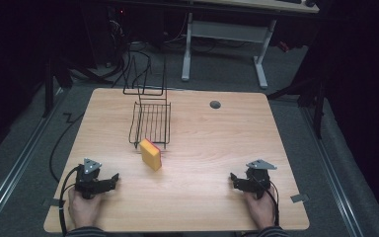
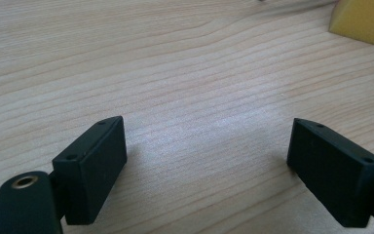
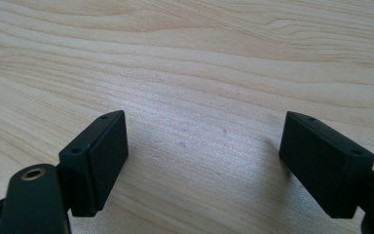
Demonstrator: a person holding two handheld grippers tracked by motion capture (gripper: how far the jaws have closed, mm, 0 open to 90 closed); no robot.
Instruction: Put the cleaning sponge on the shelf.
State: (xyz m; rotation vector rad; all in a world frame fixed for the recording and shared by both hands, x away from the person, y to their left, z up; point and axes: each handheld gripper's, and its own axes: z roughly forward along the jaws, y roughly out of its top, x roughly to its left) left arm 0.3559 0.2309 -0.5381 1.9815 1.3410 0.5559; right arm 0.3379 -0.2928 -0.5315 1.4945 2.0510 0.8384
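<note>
resting on bare table (image 1: 202,148), both tongs gape.

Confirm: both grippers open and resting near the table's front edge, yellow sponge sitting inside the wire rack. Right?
Not quite. The yellow sponge is not inside the wire rack; in the high view it lies on the table just in front of the rack's near end. The rest holds: the left gripper and right gripper are both open near the front edge, jaws spread wide in each gripper view.
</note>
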